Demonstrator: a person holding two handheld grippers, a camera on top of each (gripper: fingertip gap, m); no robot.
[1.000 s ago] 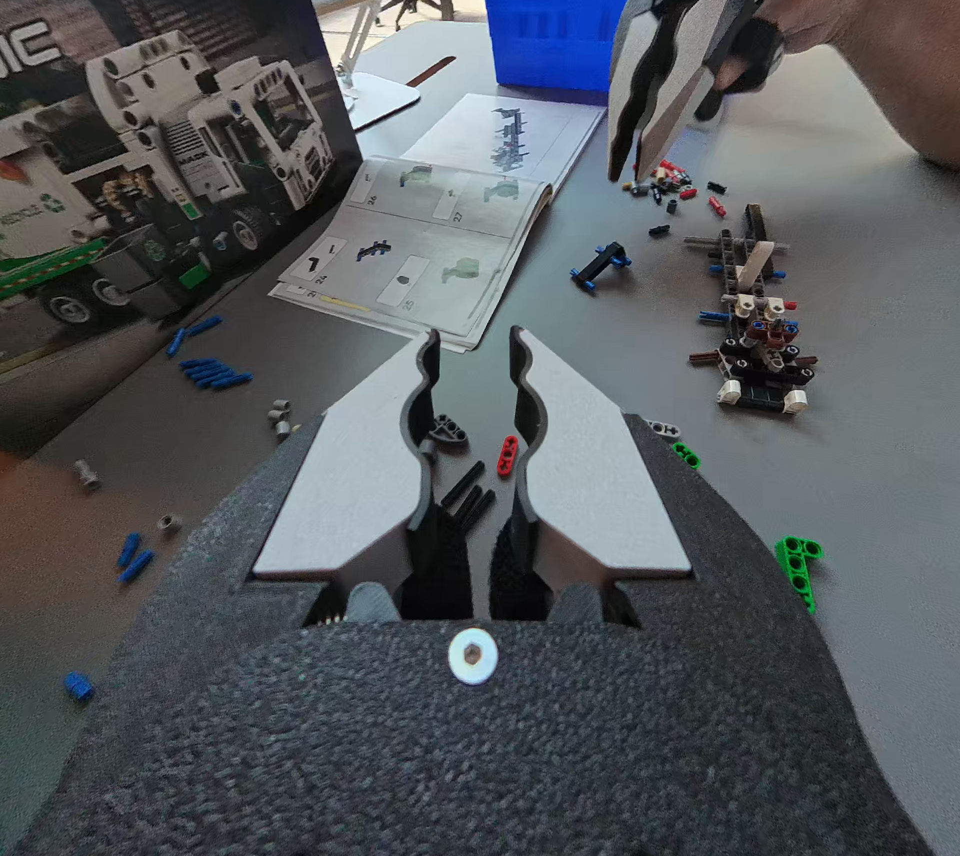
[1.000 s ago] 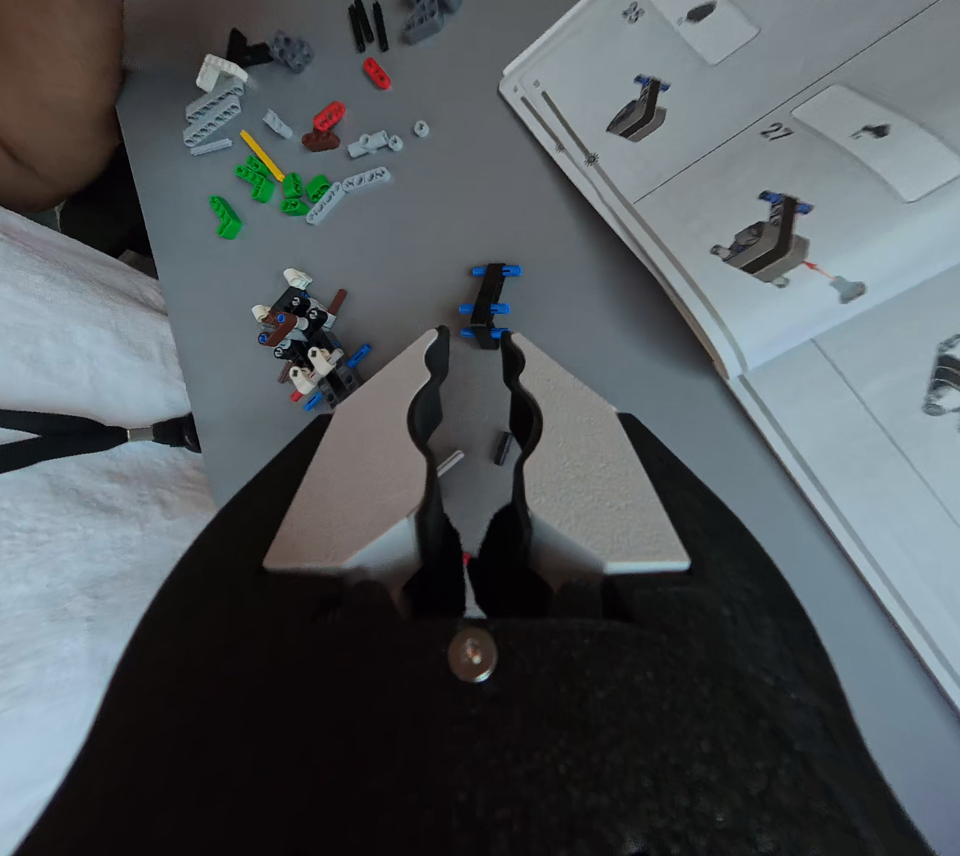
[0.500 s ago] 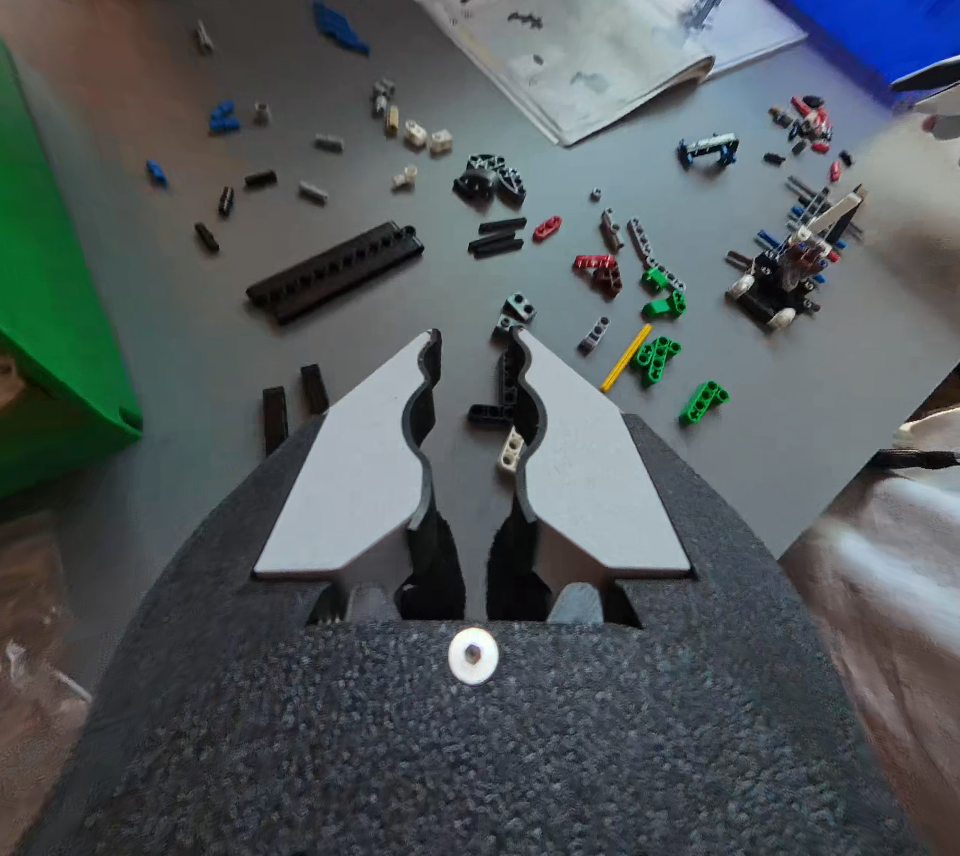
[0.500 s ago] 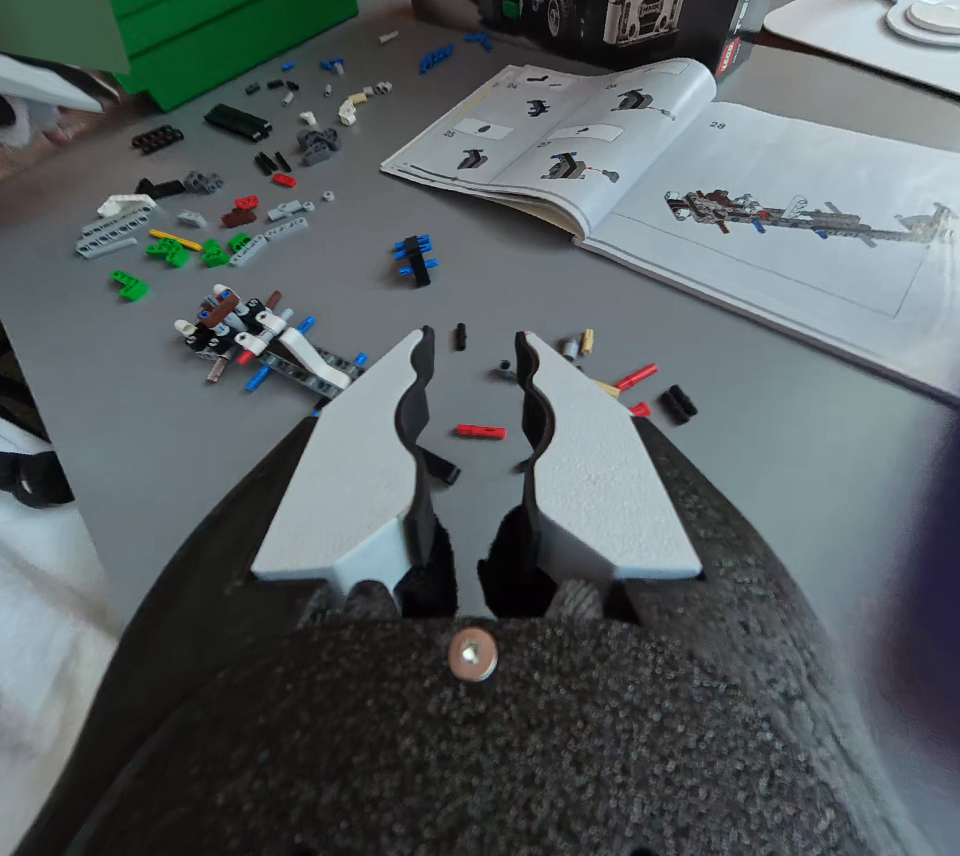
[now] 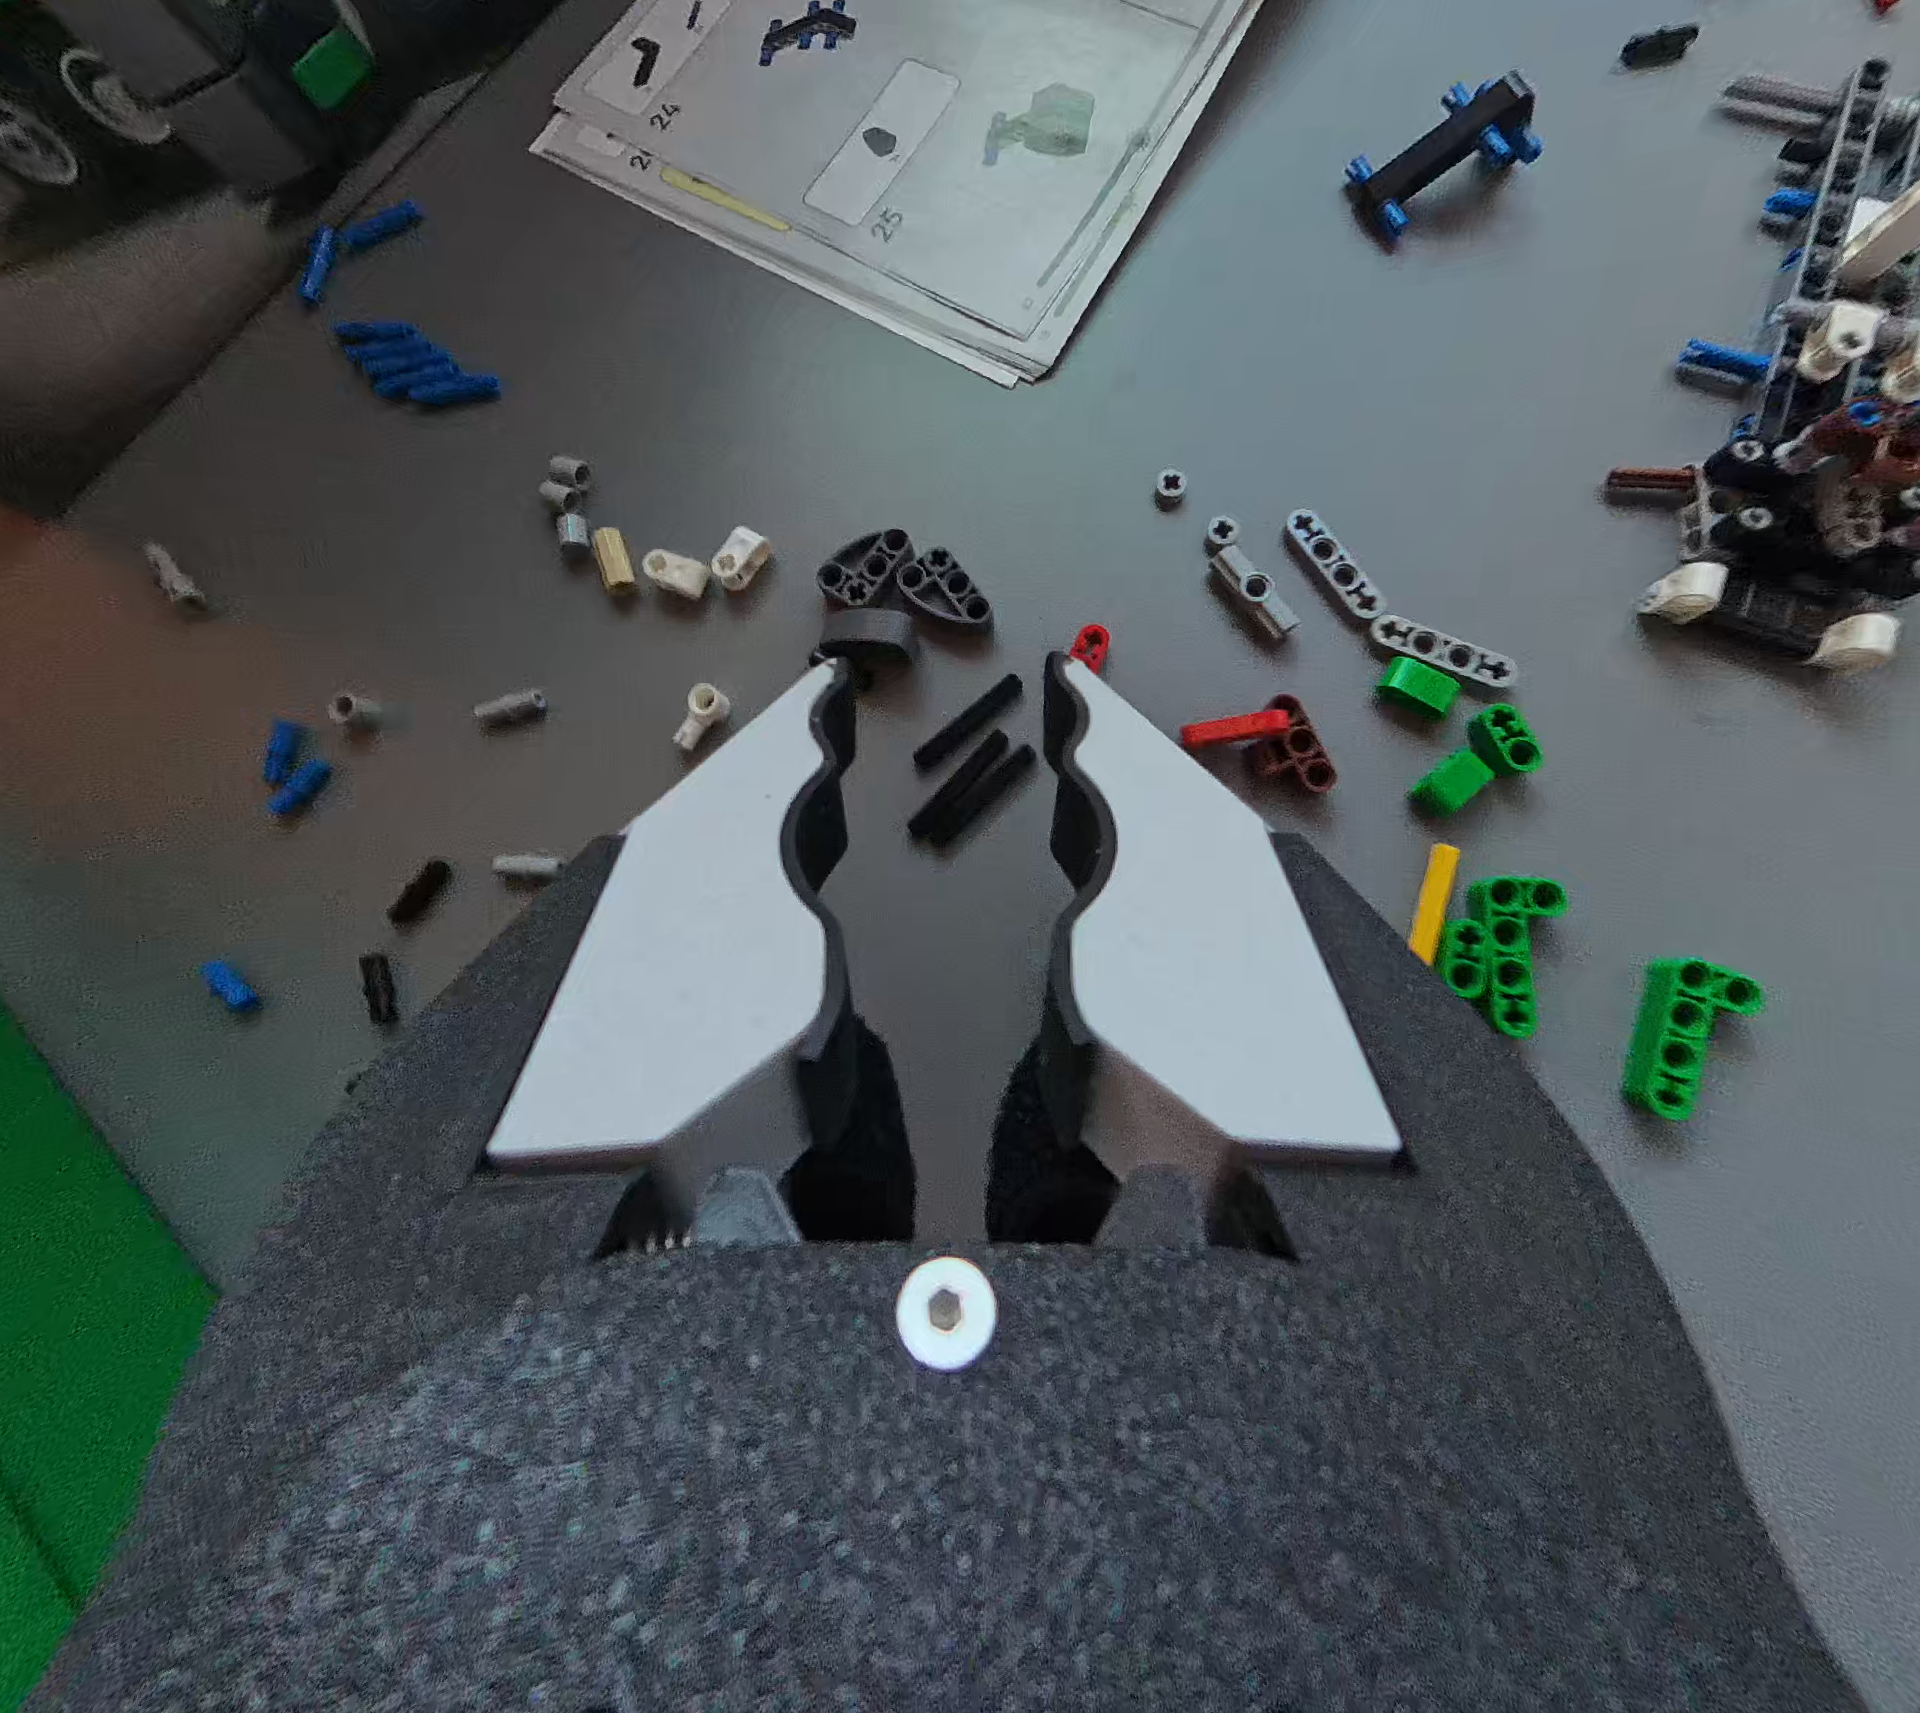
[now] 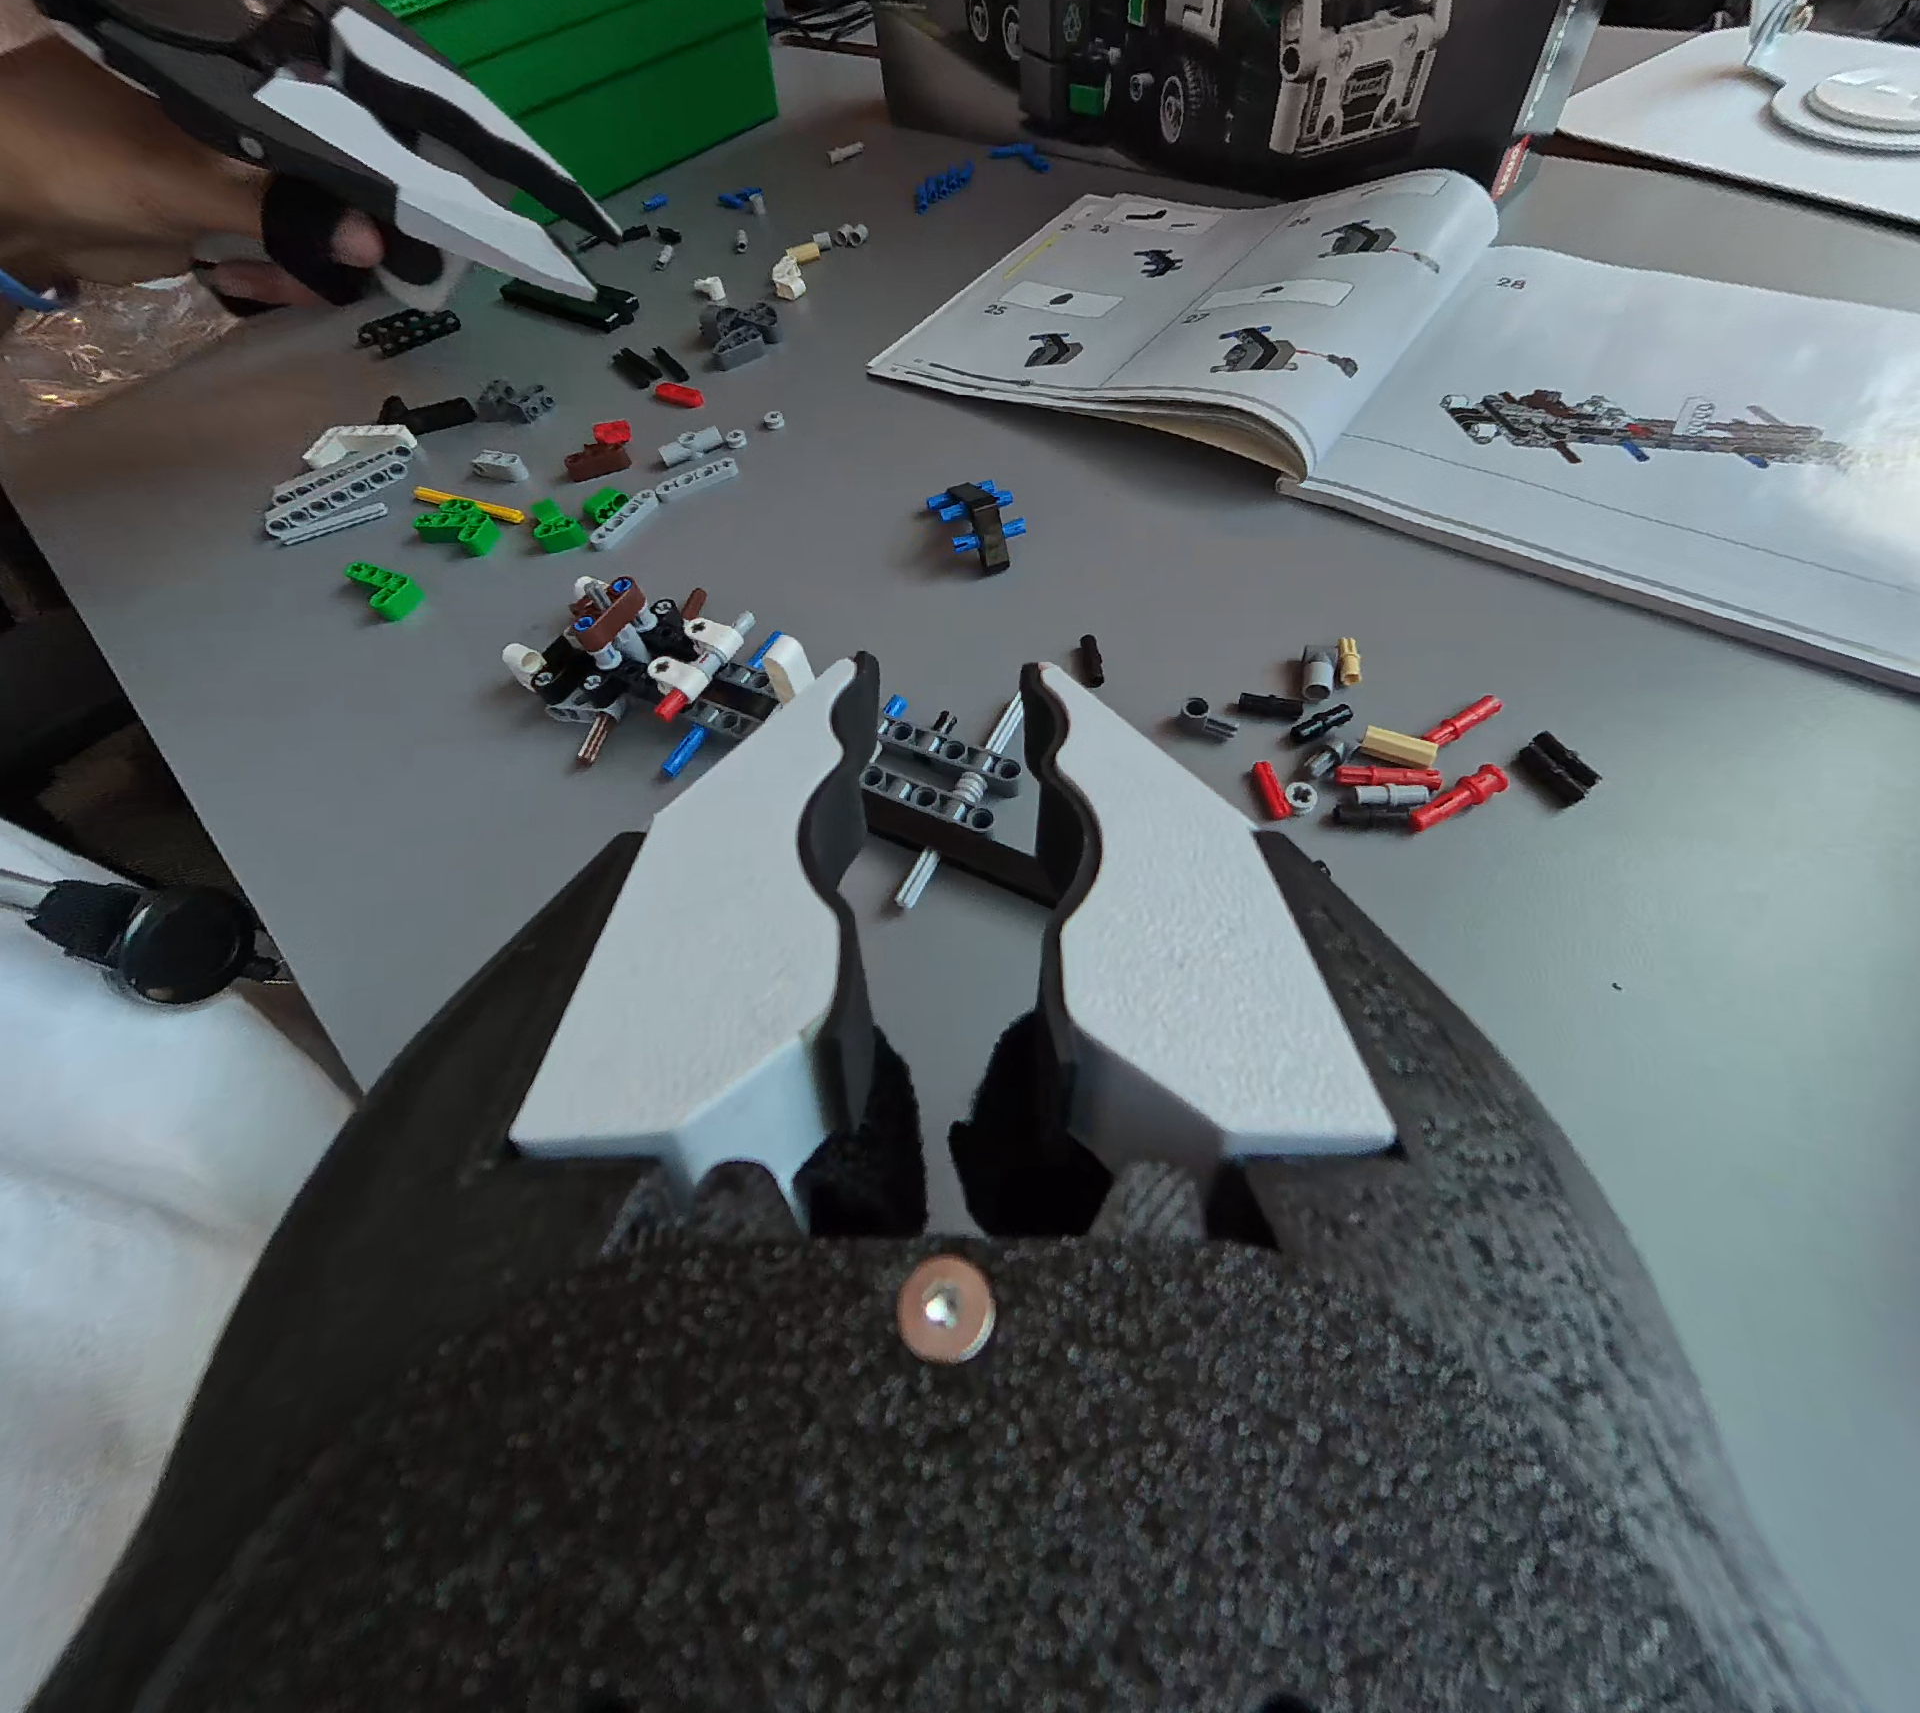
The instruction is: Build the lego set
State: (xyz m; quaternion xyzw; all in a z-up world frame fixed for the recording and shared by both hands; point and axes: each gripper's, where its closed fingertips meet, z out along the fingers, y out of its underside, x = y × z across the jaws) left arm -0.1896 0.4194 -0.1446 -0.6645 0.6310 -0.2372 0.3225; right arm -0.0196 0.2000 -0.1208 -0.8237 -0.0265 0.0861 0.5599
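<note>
Over the grey table point(image 5: 727, 458) the left gripper point(image 5: 948, 676) hangs with jaws apart above three black axles point(image 5: 971, 775), gripping nothing; the right gripper point(image 6: 948, 676), also apart and empty, straddles the part-built frame point(image 6: 935, 780) without pressing it; neither grasp has begun.

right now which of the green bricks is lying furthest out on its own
The green L-shaped brick nearest the table edge. It lies alone, apart from the other green bricks clustered by the yellow axle.
</note>
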